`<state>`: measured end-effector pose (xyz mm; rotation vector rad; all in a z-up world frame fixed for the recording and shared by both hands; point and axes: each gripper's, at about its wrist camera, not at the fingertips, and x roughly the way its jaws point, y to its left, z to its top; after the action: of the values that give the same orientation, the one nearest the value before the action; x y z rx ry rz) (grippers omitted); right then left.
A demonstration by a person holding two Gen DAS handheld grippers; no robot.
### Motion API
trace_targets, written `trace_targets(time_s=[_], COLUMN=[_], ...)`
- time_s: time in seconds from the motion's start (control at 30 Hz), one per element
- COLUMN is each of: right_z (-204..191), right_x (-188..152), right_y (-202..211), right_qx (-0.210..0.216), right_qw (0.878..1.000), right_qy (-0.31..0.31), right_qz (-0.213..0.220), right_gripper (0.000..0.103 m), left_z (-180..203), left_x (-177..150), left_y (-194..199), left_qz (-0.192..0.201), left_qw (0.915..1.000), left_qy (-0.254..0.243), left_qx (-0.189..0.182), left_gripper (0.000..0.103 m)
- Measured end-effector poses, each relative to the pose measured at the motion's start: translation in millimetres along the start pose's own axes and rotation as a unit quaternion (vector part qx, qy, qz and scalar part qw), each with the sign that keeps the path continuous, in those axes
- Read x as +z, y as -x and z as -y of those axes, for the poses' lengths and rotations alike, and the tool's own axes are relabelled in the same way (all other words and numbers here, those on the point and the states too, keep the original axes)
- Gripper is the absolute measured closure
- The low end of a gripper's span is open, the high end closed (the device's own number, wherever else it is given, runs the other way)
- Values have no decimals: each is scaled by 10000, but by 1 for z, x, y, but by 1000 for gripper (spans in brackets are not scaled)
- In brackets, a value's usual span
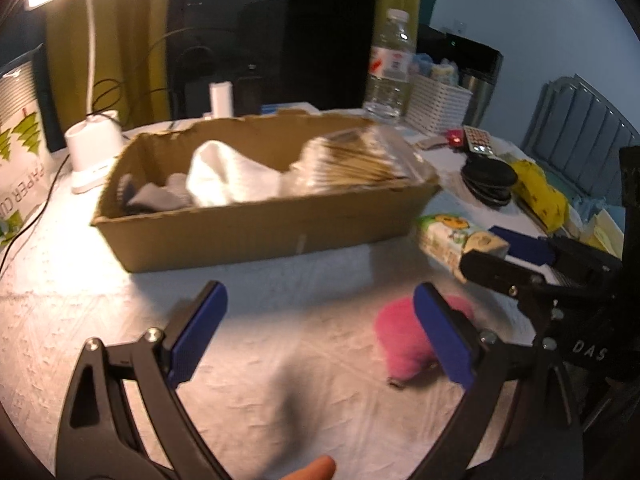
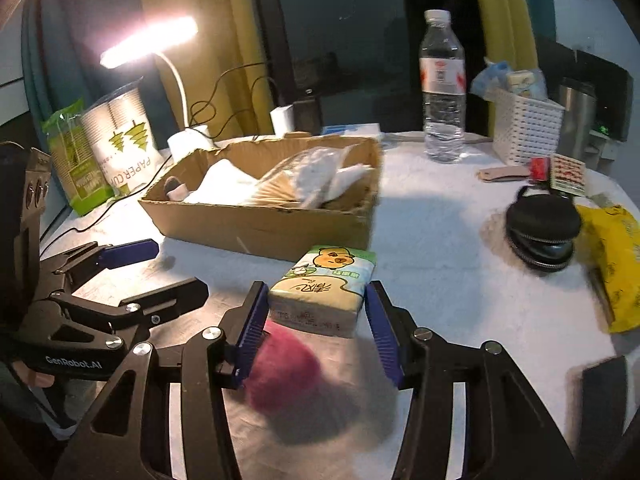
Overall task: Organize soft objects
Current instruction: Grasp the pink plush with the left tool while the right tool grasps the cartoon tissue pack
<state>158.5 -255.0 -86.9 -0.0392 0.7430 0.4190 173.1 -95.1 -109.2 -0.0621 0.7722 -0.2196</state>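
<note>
A cardboard box sits on the white tablecloth and holds white and grey socks and a clear bag; it also shows in the right wrist view. A pink fluffy object lies in front, partly behind my left gripper's right finger, and shows blurred in the right wrist view. A tissue pack lies between the tips of my right gripper, whose jaws stand open around it without visibly squeezing it. My left gripper is open and empty.
A water bottle, white basket, black round case, yellow packet and remote stand to the right. A lamp base and paper cup pack stand at the left.
</note>
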Motion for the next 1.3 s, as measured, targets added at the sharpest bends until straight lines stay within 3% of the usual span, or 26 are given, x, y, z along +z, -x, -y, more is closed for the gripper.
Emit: trace_targets(time_s=[0.4,0.83,1.07,1.3], right_z=[47,51,54,45], right_x=[-21,-23,-23,-23], right_y=[12,-1,-14,-15], right_qx=[-249,-301,-388,-560], right_qw=[9988,9972,9947,9947], right_qy=[-417,-547,-610,-359], right_qz=[-66,-420,-736,-783], right_gripper=[50,49,49,52], left_z=[50,61,67,64], left_x=[-6,-11,-12,-12], left_y=[-23,-41,-37,-23], left_qz=[-324,-784,-728,-490], left_qw=[9985,9948,9929,9937], left_qy=[-355,-585,-744,-802], left_qx=[-251,-272,-568,-604], left_gripper=[7,8,40,51])
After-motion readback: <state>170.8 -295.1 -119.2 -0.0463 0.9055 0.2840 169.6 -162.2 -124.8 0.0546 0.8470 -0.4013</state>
